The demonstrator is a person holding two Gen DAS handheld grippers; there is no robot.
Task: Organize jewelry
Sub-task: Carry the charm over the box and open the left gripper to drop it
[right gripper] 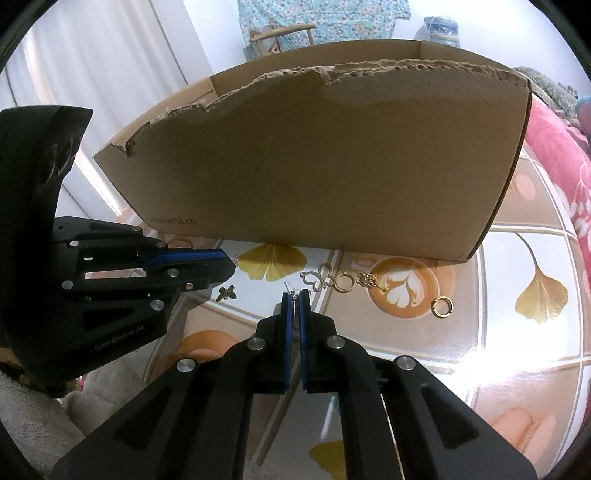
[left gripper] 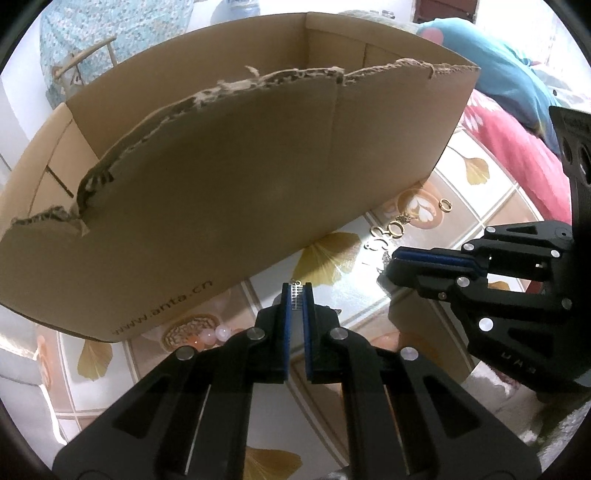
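Observation:
In the left wrist view my left gripper is shut on a small silver ladder-patterned charm just above the table. My right gripper is shut on a thin silver earring piece seen edge-on. Each gripper shows in the other's view: the right gripper at the right, the left gripper at the left. Loose jewelry lies in front of the cardboard box: a butterfly-outline earring, a gold hoop, a gold chain piece, a gold ring and a small dark butterfly charm.
The torn-edged box stands close ahead on a glossy tablecloth printed with ginkgo leaves and coffee cups. Pink beads lie by the box's near left corner. A red blanket is at the right, a wooden chair behind.

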